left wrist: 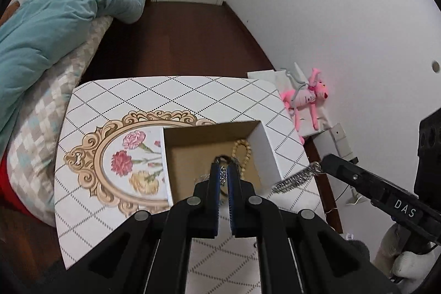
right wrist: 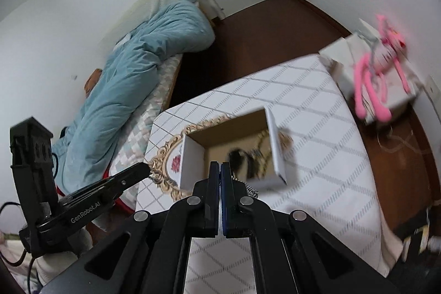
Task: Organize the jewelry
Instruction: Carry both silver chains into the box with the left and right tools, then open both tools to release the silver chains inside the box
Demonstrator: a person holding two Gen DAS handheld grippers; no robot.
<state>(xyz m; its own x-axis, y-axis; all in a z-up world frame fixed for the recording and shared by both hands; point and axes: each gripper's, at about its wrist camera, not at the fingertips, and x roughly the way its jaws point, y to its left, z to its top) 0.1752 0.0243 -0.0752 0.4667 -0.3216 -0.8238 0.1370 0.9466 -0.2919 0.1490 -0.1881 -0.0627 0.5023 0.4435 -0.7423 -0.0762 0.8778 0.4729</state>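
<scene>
The left tongs [left wrist: 224,172] are seen held above an open cardboard box [left wrist: 264,148], their jaws clamped on a short piece of sparkling silver jewelry [left wrist: 223,175] pinched between the blue pads. In the left wrist view the right tongs [left wrist: 323,161] enter from the right side, jaws together on one end of a silver chain [left wrist: 293,179], which hangs slack over the box's right wall and the surface beside it. In the right wrist view the right tongs [right wrist: 220,170] are seen pressed together, with a little of the chain [right wrist: 252,190] showing just past the right finger.

The box is set on a white surface [left wrist: 176,92] covered in a dotted diamond pattern with a gilded oval frame of painted flowers [left wrist: 129,159]. A beige bead bracelet [left wrist: 242,153] lies on the box floor toward the far right corner. Further contents are recorded in the right wrist view, but blur prevents identification.

A bed with a blue quilt [left wrist: 69,15] stands to the left of the surface. A pink plush toy [left wrist: 306,98] rests on a white paper bag [left wrist: 275,76] against the wall on the right. A dark wooden floor [left wrist: 187,40] is noted beyond the surface.
</scene>
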